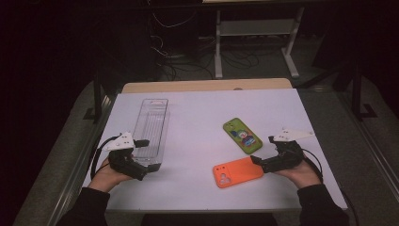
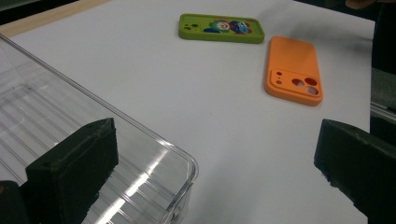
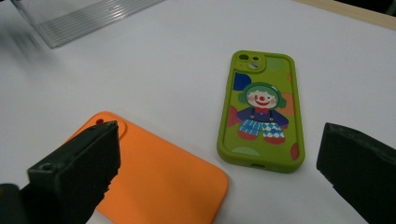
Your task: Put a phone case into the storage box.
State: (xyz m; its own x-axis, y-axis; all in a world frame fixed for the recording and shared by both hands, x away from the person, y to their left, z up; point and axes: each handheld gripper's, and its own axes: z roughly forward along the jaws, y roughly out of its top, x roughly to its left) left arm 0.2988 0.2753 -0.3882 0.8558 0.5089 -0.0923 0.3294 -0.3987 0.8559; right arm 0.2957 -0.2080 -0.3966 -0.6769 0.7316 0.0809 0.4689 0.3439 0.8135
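An orange phone case [image 1: 237,172] [image 2: 293,70] [image 3: 159,179] lies camera-cutouts up near the table's front. A green phone case [image 1: 242,135] [image 2: 222,28] [image 3: 261,112] with a clown picture rests just behind it. A long clear plastic tray [image 1: 151,127] [image 2: 140,127] [image 3: 88,16] stands empty at the left. My left gripper [image 1: 143,159] [image 2: 215,142] is open at the tray's near end, one jaw over its corner. My right gripper [image 1: 262,149] [image 3: 219,140] is open and holds nothing; it sits by the right end of the orange case, one jaw above it.
White table surface [image 1: 202,108] with a wooden strip [image 1: 207,85] along its far edge. Bare room lies between the tray and the two cases. Beyond the table are cables and a white desk frame [image 1: 254,42] on a dark floor.
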